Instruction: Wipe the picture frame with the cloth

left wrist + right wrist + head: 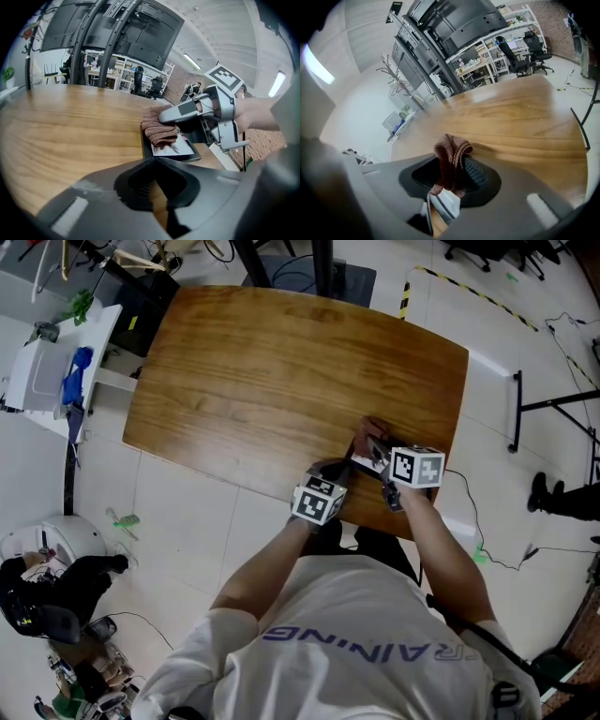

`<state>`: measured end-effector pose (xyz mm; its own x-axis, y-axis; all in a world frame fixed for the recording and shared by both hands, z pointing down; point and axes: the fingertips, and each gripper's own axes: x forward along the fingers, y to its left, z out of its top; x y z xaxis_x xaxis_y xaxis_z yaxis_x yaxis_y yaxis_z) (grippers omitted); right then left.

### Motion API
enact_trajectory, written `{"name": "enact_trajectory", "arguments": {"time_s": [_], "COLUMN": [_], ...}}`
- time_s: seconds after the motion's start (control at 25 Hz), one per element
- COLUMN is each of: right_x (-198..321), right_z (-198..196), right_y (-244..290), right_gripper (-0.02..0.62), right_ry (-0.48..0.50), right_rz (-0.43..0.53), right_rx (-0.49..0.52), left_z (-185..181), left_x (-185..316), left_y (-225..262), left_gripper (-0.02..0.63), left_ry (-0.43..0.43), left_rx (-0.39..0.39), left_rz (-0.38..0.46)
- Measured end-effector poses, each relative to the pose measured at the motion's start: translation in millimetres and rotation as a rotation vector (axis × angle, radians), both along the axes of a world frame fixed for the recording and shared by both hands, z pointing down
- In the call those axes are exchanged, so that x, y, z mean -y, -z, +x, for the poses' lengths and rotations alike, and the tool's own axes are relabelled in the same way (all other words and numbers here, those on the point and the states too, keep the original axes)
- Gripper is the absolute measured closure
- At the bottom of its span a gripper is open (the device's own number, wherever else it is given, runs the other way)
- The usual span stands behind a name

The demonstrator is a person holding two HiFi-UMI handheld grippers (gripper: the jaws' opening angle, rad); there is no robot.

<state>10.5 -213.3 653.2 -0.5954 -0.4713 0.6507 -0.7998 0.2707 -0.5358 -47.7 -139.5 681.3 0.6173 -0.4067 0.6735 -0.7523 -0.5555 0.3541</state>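
Observation:
A dark picture frame [367,465] lies flat near the front right edge of the wooden table [262,381]. My right gripper [375,451] is shut on a brown knitted cloth [158,131] and presses it onto the frame's [172,149] far left part. In the right gripper view the cloth [451,151] bunches between the jaws [450,164], with a strip of the frame [448,203] under it. My left gripper [336,471] sits just left of the frame; its jaws [157,161] stand nearly closed with nothing between them, short of the frame's near edge.
The table's front edge runs right under both grippers. A white cart [52,371] stands off the table's left end. A black stand [553,405] and cables lie on the floor to the right. Shelves and office chairs [520,56] are beyond the far side.

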Motion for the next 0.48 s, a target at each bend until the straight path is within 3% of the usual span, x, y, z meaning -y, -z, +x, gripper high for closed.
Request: {"name": "enact_trajectory", "arguments": {"time_s": [0.48], "right_x": [-29], "right_z": [85], "right_y": [11], "right_gripper": [0.469], "right_ry": [-0.143], "right_rz": [-0.008], "right_rx": [-0.032], "left_z": [-1], "left_x": [-1], "left_y": [-1], "left_gripper": [0.602], "left_ry": [0.000], "left_rx": [0.017], "left_rz": [0.017]}}
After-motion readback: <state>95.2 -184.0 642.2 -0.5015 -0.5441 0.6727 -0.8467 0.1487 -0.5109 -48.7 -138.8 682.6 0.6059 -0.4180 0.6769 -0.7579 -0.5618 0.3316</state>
